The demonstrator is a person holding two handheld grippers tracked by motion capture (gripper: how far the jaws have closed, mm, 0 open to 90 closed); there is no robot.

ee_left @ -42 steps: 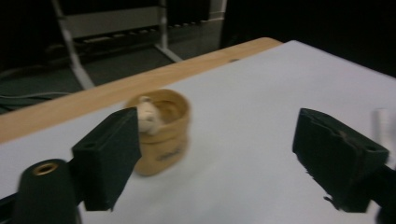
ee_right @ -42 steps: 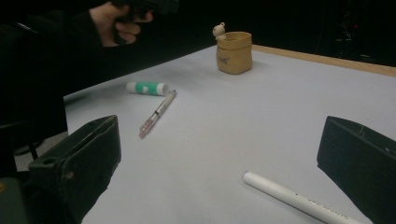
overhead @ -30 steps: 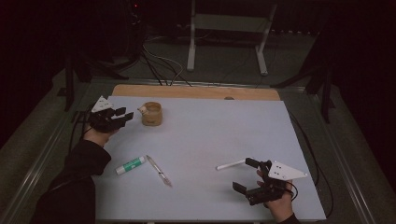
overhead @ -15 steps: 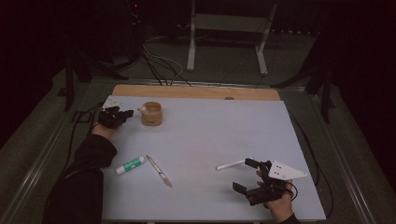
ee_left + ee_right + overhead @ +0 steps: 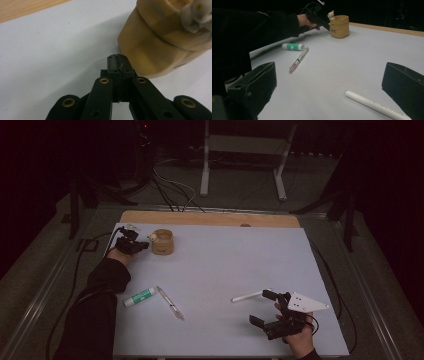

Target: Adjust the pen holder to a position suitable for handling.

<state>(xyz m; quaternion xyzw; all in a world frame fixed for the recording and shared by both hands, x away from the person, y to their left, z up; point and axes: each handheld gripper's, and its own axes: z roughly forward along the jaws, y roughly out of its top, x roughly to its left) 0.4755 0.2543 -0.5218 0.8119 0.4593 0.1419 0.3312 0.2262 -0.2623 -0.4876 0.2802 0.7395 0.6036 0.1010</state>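
Left gripper sits low near the table's far-left corner, jaws clenched tight with nothing between them; they have just been closing. In the left gripper view the closed tips are just beside the base of the cup, pointing at the white top next to its wall; can't tell if they touch it. Cup is a tan, bag-shaped pot standing upright near the far edge, left side, just short of the wooden strip along that edge. A small white figure sits at the cup's rim on the gripper's side; the right gripper view shows it as a little bear-like shape on the rim. Right gripper is near the near-right corner, jaws released and wide apart, nothing in them; in its own view the two black jaws stand at the frame's left and right edges with bare table between. White pen lies on the table just beyond the right gripper, close to its far jaw, not gripped; in the right gripper view it lies at bottom right, angled. Glue stick, white with a green band, lies flat near the left edge, about midway front to back, beside the person's dark sleeve. Second pen, slim and silvery, lies just right of the glue stick, apart from it, angled toward the near edge.
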